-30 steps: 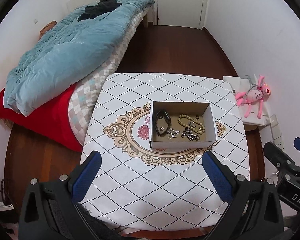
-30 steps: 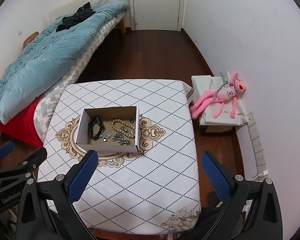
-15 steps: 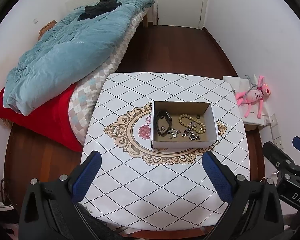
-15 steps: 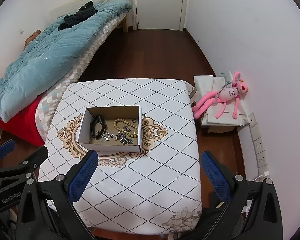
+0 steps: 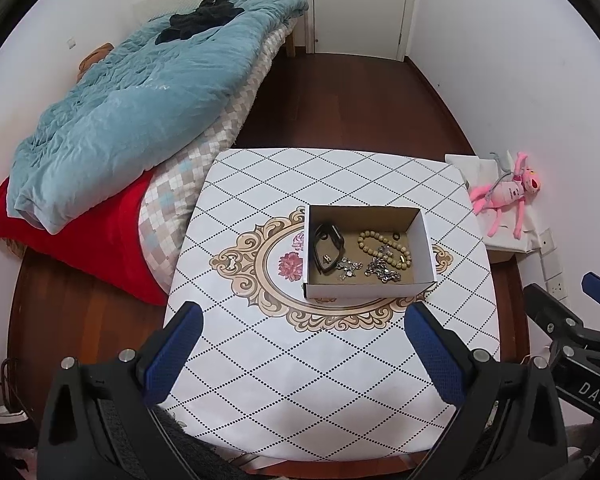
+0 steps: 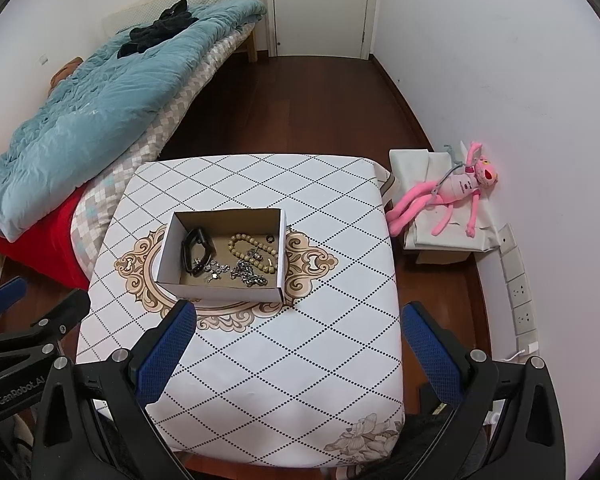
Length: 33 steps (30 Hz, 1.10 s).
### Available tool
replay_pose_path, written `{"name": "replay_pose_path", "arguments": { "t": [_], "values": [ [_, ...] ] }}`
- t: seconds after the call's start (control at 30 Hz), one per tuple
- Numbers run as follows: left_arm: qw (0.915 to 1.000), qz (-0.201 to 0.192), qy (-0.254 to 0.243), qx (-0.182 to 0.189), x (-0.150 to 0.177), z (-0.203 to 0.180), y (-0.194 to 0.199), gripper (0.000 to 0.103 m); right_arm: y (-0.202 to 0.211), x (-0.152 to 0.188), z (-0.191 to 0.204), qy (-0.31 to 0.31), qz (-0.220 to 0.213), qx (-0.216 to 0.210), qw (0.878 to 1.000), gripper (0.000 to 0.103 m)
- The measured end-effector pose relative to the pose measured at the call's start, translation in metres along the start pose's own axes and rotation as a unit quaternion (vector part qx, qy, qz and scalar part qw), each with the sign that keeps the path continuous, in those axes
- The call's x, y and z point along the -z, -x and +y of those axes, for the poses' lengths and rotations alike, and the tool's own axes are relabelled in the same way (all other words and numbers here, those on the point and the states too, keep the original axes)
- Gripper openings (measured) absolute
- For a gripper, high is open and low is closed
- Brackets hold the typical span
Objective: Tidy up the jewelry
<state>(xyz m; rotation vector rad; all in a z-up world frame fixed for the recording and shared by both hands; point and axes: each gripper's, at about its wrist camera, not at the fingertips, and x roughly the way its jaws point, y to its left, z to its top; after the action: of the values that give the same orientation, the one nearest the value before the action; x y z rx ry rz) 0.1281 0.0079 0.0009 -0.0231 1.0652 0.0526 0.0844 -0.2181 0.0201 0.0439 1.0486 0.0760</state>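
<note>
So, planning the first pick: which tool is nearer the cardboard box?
Left, though barely: the left tool hovers almost straight before the cardboard box; the right tool sits off to its right.

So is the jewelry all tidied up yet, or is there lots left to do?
Hard to say. The bead bracelet, black band and silvery chains all lie jumbled in the open cardboard box on the table; none lie outside it. Nothing is in hand: the left gripper and right gripper hang open and empty, short of the box. Any sorting looks not yet begun.
</note>
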Motion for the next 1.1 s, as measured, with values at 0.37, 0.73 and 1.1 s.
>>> {"name": "replay_pose_path", "arguments": {
  "t": [0.37,0.73,1.1],
  "values": [
    [1.0000,-0.001,-0.007,0.000,-0.0017,-0.0021,0.0013,0.103,0.0006,-0.0011,-0.0019,0.000,0.001,0.000,1.000,0.103],
    [1.0000,-0.001,-0.006,0.000,-0.0014,-0.0024,0.0012,0.103,0.0004,-0.0006,-0.0016,-0.001,0.002,-0.001,1.000,0.103],
    [1.0000,0.000,-0.005,0.000,-0.0007,-0.0025,0.0017,0.103,0.0004,-0.0005,-0.0020,0.001,0.001,0.001,1.000,0.103]
  ]
}}
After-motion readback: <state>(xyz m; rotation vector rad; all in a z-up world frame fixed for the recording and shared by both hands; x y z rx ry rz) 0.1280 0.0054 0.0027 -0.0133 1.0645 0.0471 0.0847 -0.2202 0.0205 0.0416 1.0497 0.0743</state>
